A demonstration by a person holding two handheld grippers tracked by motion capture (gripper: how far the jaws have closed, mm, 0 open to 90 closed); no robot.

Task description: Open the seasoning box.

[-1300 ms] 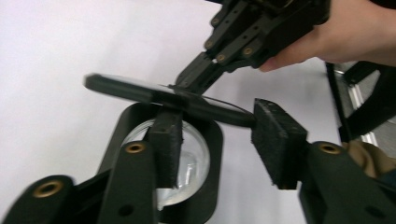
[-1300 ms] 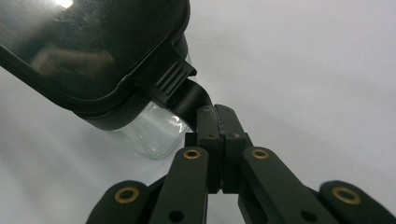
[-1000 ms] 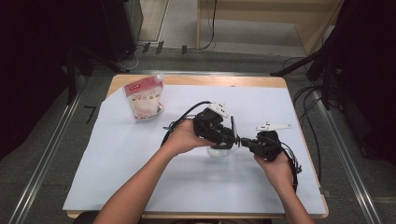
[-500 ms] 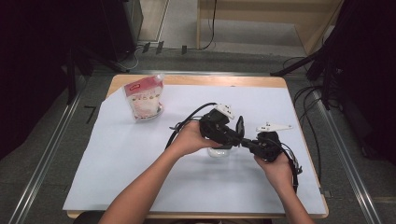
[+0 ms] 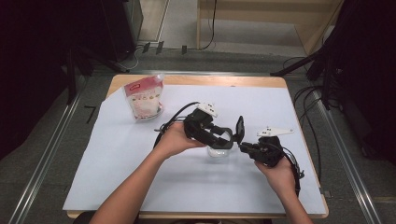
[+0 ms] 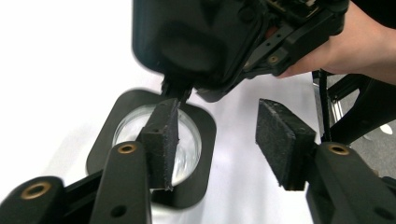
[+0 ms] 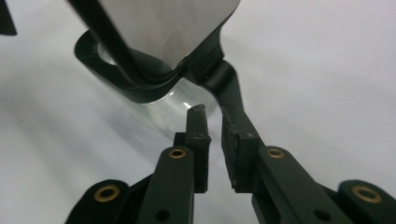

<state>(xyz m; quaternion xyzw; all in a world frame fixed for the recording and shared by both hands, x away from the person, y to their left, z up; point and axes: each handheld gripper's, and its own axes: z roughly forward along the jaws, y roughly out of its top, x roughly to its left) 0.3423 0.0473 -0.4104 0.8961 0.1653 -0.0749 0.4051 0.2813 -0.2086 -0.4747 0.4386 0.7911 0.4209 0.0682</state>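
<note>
At the far left corner of the paper-covered surface [image 5: 140, 177] a red-and-white pouch [image 5: 144, 97] stands well apart from the work. The step in hand looks like opening the small clear jar [image 5: 217, 151], which sits on the surface right of the middle, between the two hands.

The left hand [image 5: 175, 139] comes in low from the left with its forearm angled across the surface. It lays the left gripper [image 5: 223, 138] almost flat over the top of the jar. The left gripper view shows its jaws spread wide and clamping nothing, with one pad over the jar's mouth and black collar and the other off to the side.

The black lid [image 5: 240, 129] stands tipped up on edge just right of the jar. The right gripper [image 5: 244, 146] meets it from the right, held by the right hand [image 5: 275, 170] with the wrist low. Its jaws are narrow, with a slit of surface showing between them. The lid's black strap lies against one pad, but I cannot tell whether it is truly pinched.

The next move probably calls for swinging the lid fully back while the left gripper keeps the light jar from tipping or sliding.
</note>
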